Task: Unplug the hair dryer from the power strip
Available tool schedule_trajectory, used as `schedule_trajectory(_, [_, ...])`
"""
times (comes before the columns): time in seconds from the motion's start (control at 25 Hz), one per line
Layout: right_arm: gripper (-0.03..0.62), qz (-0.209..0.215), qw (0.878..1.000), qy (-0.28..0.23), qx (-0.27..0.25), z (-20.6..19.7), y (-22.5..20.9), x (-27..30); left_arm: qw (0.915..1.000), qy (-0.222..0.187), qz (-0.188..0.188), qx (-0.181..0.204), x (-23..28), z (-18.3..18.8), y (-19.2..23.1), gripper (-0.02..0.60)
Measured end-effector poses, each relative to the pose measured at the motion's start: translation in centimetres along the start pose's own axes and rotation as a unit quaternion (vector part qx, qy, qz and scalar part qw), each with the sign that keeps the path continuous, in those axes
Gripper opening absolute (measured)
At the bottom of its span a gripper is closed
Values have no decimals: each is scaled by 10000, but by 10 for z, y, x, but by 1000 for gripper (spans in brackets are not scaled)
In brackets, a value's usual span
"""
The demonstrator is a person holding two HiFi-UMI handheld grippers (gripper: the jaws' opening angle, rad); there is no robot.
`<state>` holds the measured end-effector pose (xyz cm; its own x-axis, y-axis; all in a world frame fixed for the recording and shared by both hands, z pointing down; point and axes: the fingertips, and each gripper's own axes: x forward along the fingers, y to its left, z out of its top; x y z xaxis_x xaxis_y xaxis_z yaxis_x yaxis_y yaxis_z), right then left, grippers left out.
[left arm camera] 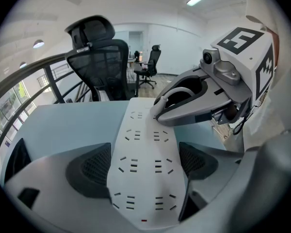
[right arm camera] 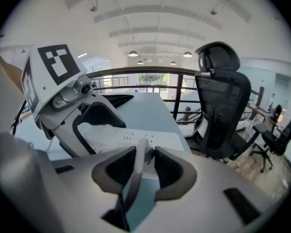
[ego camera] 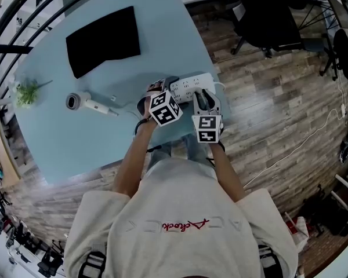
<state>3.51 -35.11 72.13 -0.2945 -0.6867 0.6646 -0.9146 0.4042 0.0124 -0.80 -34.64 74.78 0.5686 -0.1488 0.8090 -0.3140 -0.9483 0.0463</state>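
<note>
A white power strip point(ego camera: 188, 84) lies near the blue table's point(ego camera: 75, 149) right edge. My left gripper point(ego camera: 158, 92) is shut on its near end; in the left gripper view the strip point(left arm camera: 143, 149) fills the space between both dark pads point(left arm camera: 89, 166). At the strip's far end my right gripper point(left arm camera: 159, 111) is shut on the hair dryer's plug point(right arm camera: 139, 159), a pale plug and cord standing between its pads point(right arm camera: 167, 169). The white hair dryer point(ego camera: 84, 102) rests on the table to the left, and its cord point(ego camera: 124, 105) runs toward the strip.
A black mat point(ego camera: 104, 39) lies at the table's far side and a small green plant point(ego camera: 28, 92) at its left edge. A black office chair point(right arm camera: 223, 110) stands just past the table's end, by a railing. The strip's white cable point(ego camera: 301, 143) trails over the wooden floor.
</note>
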Motion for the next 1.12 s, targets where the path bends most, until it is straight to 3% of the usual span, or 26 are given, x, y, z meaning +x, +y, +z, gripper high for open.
schedule_trajectory(0.52, [123, 140, 9995, 251, 128, 1, -2, -2, 10000, 87, -23, -38, 0, 1, -1, 419])
schedule_trajectory(0.76, [123, 81, 9997, -204, 132, 30, -3, -13, 9999, 81, -8, -63, 1, 0, 2, 419])
schedule_trajectory(1.12, [123, 114, 9998, -61, 175, 20, -8, -12, 10000, 39, -2, -54, 1, 1, 1, 419])
